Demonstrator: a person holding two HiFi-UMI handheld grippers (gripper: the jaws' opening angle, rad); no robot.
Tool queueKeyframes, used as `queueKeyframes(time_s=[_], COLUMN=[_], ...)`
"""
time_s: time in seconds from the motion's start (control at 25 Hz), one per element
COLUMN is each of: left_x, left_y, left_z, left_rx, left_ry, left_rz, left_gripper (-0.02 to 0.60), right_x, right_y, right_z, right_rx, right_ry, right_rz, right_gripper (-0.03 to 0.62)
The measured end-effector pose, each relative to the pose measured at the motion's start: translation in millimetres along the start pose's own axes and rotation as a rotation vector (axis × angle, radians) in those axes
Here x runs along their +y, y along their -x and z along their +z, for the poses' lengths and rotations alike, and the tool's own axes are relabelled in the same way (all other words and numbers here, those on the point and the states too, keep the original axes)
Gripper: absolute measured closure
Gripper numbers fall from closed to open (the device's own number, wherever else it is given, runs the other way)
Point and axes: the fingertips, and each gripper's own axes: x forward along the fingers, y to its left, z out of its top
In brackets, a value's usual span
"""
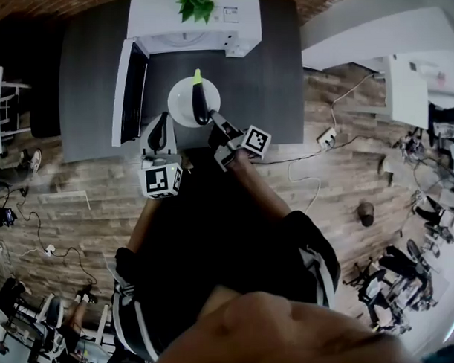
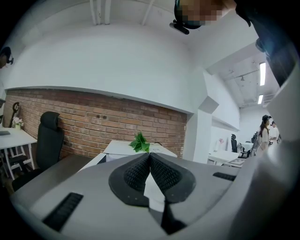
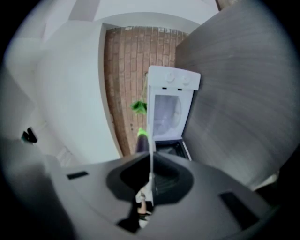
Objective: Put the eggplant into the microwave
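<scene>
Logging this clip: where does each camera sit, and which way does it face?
Head view: on the person's head, looking steeply down on table, open microwave and eggplant on plate; shows arms, left hand-held gripper, right hand-held gripper.
Left gripper view: on the left hand-held gripper, tilted up toward the brick wall; shows its shut, empty jaws.
Right gripper view: on the right hand-held gripper, rolled sideways, facing the microwave; jaws shut on the plate.
Shared: all three show the plant on the microwave.

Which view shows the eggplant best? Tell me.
Head view: the whole eggplant lies on the plate. The right gripper view shows only its green-tipped end beyond the jaws; the left gripper view shows none of it.
</scene>
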Motion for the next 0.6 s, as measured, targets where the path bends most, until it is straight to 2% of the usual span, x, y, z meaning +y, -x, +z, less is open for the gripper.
queueKeyframes(time_s=[0.24, 0.44, 0.6], left_x=[-7, 3, 14], left_y=[-15, -23, -32], left_z=[6, 24, 30], left_rx=[-0.006, -0.03, -0.039], left_ry=[-0.004, -0.01, -0.03], left_rz=[0.012, 0.027, -0.003], left_gripper=[0.545, 0.545, 0.545], right_x=[-7, -13, -20], right_y=[-15, -28, -41], right_z=[16, 20, 19], right_rx=[0.034, 0.025, 0.002], right_ry=[-0.008, -0.02, -0.014], right_rz=[-0.005, -0.008, -0.004], right_gripper=[0.554, 0.553, 0.553])
